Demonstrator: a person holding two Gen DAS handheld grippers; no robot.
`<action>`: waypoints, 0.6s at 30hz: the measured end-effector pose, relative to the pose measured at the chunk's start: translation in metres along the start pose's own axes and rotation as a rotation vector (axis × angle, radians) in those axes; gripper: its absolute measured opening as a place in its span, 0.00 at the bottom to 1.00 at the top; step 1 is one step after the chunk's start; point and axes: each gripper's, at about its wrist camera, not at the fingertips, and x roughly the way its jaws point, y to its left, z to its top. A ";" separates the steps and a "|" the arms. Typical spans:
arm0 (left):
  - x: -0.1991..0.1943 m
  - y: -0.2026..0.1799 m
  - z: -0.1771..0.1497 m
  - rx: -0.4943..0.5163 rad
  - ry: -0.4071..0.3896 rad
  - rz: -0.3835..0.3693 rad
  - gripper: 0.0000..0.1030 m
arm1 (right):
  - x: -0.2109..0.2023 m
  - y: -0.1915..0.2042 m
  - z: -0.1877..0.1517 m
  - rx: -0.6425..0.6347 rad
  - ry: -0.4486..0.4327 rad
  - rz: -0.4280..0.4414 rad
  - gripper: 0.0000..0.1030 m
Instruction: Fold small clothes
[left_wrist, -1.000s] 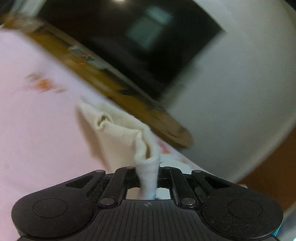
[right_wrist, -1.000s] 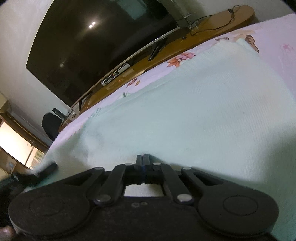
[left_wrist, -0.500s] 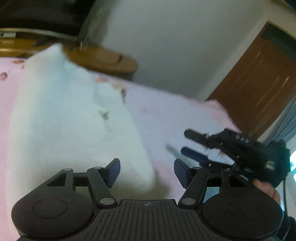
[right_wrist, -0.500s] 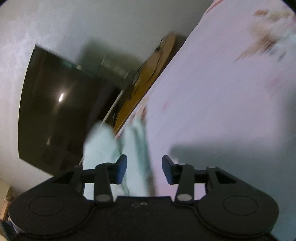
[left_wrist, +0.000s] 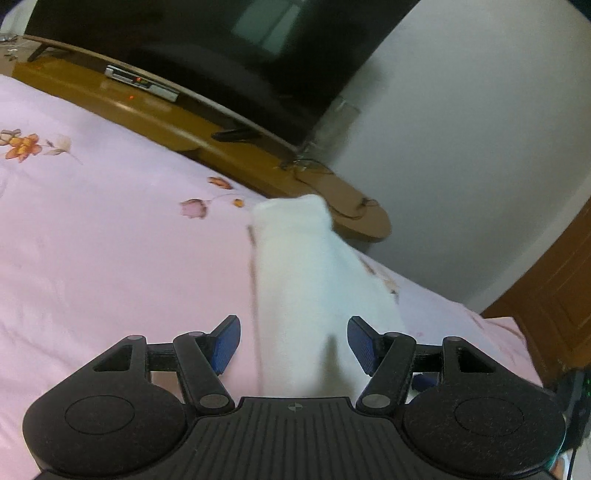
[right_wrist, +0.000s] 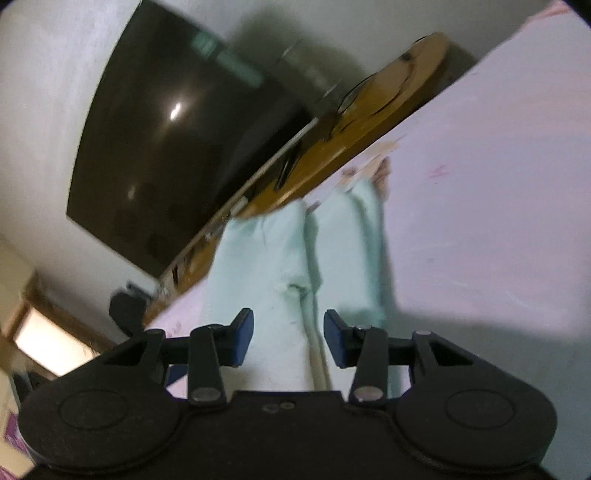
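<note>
No writing is showing anywhere that I can read. I'm holding my left gripper with its jaws apart, gripping nothing, and my right gripper likewise parted and empty. The pale garment is lying folded into a long narrow strip on the pink floral bedsheet, running away from both sets of blue pads. Beyond it a wooden TV stand is carrying a dark television against a white wall.
</note>
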 end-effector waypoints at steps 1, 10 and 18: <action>0.000 0.003 0.000 0.005 0.004 0.005 0.61 | 0.009 0.000 0.004 -0.012 0.017 -0.005 0.41; 0.024 0.015 -0.008 -0.002 0.055 0.037 0.61 | 0.031 0.010 -0.008 -0.080 0.118 0.026 0.41; 0.034 0.018 0.000 0.008 0.069 0.028 0.61 | 0.046 0.008 0.000 -0.073 0.077 0.033 0.39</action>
